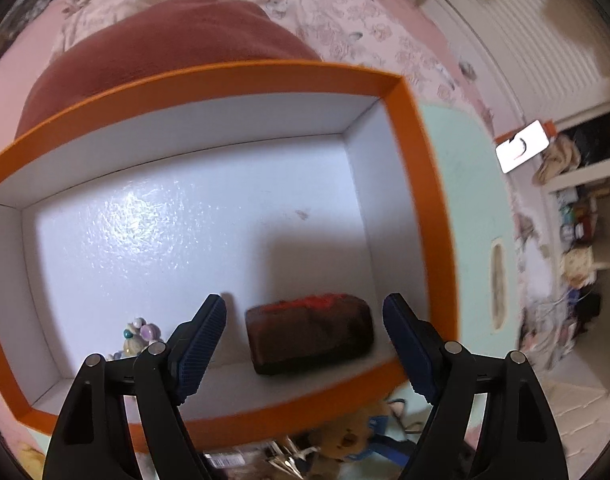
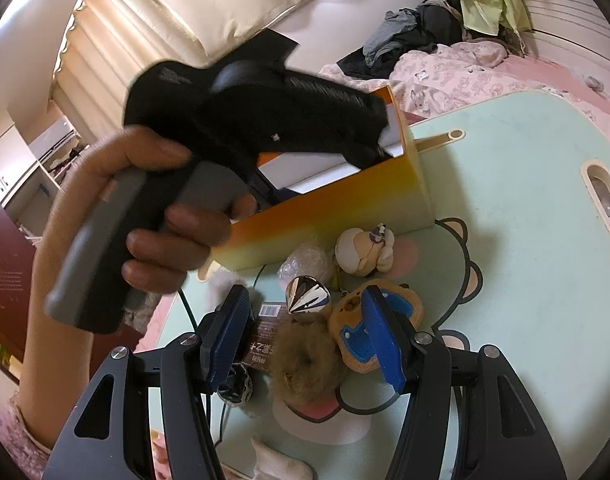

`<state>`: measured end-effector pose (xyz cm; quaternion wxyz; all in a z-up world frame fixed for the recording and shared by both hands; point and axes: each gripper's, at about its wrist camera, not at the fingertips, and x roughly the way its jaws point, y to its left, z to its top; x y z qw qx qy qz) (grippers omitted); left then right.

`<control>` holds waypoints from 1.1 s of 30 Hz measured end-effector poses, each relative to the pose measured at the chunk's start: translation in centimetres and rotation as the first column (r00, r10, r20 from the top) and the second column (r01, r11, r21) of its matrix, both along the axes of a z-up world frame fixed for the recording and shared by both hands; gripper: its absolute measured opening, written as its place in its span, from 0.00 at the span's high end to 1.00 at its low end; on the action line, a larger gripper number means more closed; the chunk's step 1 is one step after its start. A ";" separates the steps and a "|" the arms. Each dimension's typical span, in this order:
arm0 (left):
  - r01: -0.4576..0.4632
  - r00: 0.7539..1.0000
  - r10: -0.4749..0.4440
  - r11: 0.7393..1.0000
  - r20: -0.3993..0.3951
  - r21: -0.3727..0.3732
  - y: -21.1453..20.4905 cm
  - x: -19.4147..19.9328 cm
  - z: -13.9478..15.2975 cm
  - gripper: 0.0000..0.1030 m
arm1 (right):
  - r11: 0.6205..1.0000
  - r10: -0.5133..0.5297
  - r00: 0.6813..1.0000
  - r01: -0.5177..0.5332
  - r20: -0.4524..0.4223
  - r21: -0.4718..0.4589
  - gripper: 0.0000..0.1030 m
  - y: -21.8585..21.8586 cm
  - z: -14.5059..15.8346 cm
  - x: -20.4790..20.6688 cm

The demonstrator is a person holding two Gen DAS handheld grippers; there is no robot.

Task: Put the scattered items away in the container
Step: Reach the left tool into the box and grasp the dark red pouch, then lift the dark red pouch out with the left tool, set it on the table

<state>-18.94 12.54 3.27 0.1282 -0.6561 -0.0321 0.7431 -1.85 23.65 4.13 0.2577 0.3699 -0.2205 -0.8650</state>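
The container, an orange-rimmed box (image 1: 409,128) with white inner walls, is set on a pale mint lap table (image 2: 517,184) that rests on a pink floral bedcover (image 1: 345,20). Inside the box, a dark brown packet (image 1: 309,334) with red print is seen lying on the floor near the front wall, towards the right corner. A small beaded trinket (image 1: 139,338) is noted near the same wall, further left. The left gripper (image 1: 305,350) is held steeply downward over the box; its jaws are spread and nothing is pinched between them, the packet lying below the gap, apart from the pads. In the right wrist view this gripper is seen gripped by a hand (image 2: 145,216), its nose dipping over the box rim.

Outside the box, along its near side, scattered items are recorded on the table: a cream plush figure (image 2: 365,254), a silver cone-shaped piece (image 2: 307,296), a bear-shaped pouch (image 2: 357,320) with a blue patch, a brown furry scrunchie (image 2: 305,376) and a barcoded dark wrapper (image 2: 267,332). The right gripper (image 2: 305,344) is poised above these, jaws spread part-way, nothing clamped.
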 end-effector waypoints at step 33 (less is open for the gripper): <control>-0.337 0.825 0.374 0.927 -0.425 0.162 -18.7 15.3 1.2 0.41 | 0.999 0.001 1.000 -0.001 -0.003 0.032 0.43 -0.2 0.1 -0.1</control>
